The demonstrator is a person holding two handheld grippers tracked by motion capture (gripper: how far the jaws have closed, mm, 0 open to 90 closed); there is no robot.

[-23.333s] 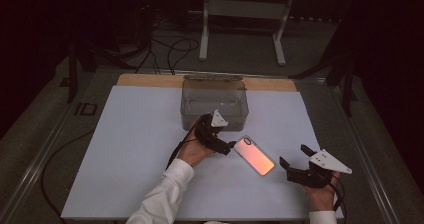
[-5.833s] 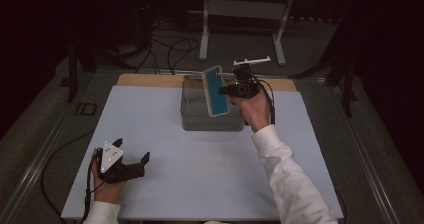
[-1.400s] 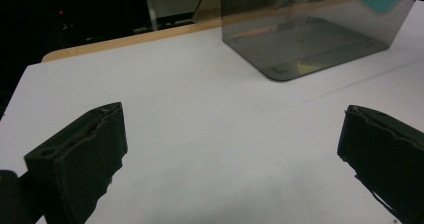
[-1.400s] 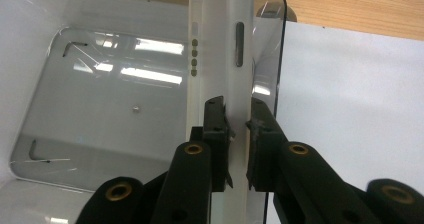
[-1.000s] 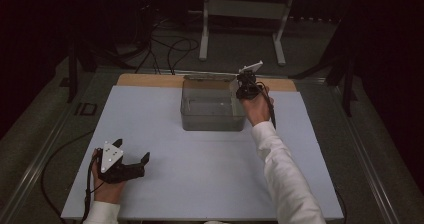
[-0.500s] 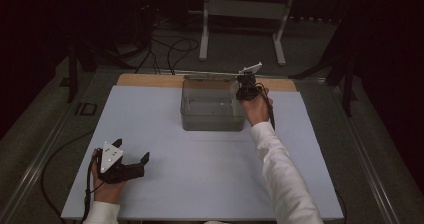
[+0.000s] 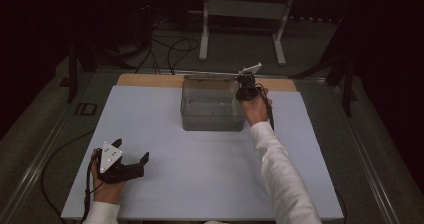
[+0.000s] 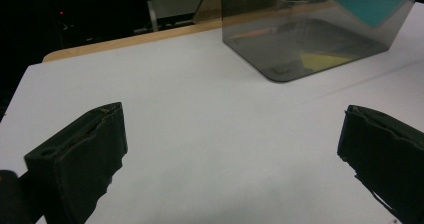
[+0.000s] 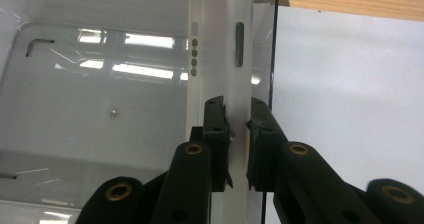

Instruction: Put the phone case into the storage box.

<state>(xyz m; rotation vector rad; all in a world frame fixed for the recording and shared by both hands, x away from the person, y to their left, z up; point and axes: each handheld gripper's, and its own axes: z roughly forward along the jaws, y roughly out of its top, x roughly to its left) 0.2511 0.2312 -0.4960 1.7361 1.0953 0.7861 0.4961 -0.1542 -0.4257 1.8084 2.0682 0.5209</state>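
The slim white-edged phone [image 9: 222,59], seen edge-on in the right gripper view with a dark side button and a row of small dots, stands upright at the right-hand wall of the clear smoky plastic box [image 7: 210,109]. In the left gripper view its teal face [image 8: 372,1] shows through the box's tinted wall, leaning near the top of the box. The right claw [image 9: 236,129] is clenched on the phone's lower part, one black pad pressing each flat side. In the high view the right claw [image 7: 245,88] hangs over the box's far right corner, pointing down into it, with the hand just behind it and a white sleeve [image 7: 280,169] running back to the near edge.

The box sits on the far middle part of the white bench [image 7: 210,184], close to the strip of bare wood [image 7: 145,80] along the far edge. Its floor shows bright reflections and a small screw in the right gripper view.

The left claw [image 7: 131,165] rests on the near left part of the bench, well apart from the box, its jaws released and spread wide with nothing between them; in the left gripper view only bare white surface lies between the two black pads [image 8: 85,149]. Its grey three-cornered plate faces up.

Beyond the bench, cables [image 7: 170,46] and a white metal stand [image 7: 242,9] sit on the dark floor.
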